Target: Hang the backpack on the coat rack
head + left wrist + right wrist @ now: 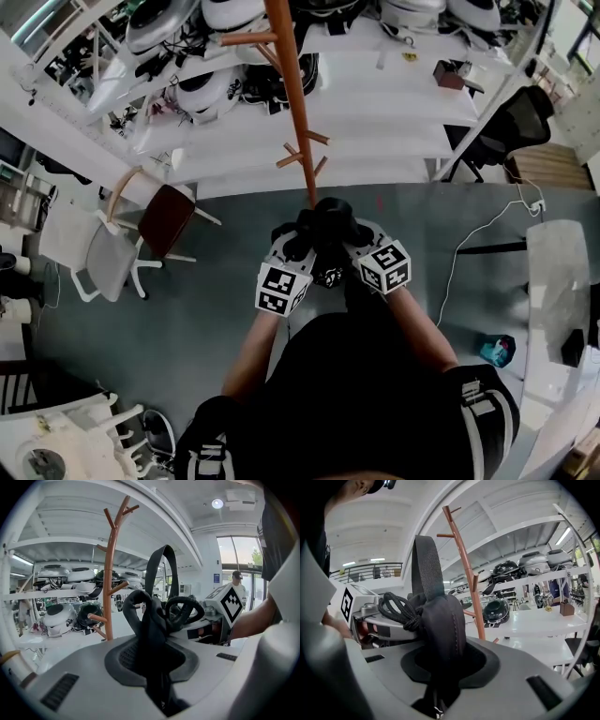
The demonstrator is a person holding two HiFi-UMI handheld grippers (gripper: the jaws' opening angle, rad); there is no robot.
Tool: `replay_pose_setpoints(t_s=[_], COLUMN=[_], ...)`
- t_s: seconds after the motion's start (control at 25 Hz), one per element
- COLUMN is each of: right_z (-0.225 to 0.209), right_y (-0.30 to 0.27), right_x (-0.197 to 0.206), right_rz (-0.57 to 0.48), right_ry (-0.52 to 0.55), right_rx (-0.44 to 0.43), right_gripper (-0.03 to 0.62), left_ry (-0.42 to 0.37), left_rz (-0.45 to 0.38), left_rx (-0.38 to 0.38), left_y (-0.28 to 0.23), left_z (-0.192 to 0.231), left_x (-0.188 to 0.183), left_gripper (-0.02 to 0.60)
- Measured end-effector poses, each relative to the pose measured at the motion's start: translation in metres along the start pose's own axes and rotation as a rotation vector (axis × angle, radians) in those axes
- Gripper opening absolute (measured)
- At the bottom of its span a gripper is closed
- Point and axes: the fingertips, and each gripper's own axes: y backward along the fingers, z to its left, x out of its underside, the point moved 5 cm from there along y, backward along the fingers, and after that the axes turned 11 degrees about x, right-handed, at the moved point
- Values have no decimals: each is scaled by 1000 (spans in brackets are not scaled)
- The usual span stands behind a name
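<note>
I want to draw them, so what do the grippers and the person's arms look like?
The left gripper and right gripper each have a pale grey shell with a dark hollow round the jaws. Each carries a white cube with black square markers. The person wears a black top with white-striped sleeves; the forearms are bare.
</note>
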Motion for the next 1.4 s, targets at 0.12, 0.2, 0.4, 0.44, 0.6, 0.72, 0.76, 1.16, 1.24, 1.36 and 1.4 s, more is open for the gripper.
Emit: replay_pose_setpoints(t_s=[0.12,0.2,0.4,0.44,0.6,0.72,0.76,1.16,1.24,1.36,1.4], right_z=[-14,-24,-48,-53,-73,-91,-97,-140,-144,-147,-147], right_y=[-16,-24,-42,-46,-65,-76,-79,-118,-126,-137,-141], right_x=[-10,-15,-22,-24,-36,-43,-46,-63,-65,-67,-68], right_rz=[1,2,11,13,29,44,48,79,86,99,105], right_ry=[0,-2,0,2,16,24,28,74,80,89,92], right_rx=[-12,-19,-45,-50,-75,-95,-99,-178,-197,-231,-245], right_gripper=[114,114,114,114,114,112,112,112,112,112,112], left_ry=[3,5,16,19,37,49,52,101,110,130,137], left_rz=[7,9,18,19,16,14,13,9,8,5,6], left_rx=[-12,-18,-41,-46,-65,-74,-78,-150,-170,-203,-215], left_y=[-12,-22,-44,-49,-66,-83,-89,-129,-132,-135,-135], left_z=[15,23,39,42,59,70,73,101,106,114,116], left_x=[-8,-14,-22,-24,-34,-42,-45,-56,-57,-58,-58], left_gripper=[74,74,75,74,74,74,74,74,74,74,74])
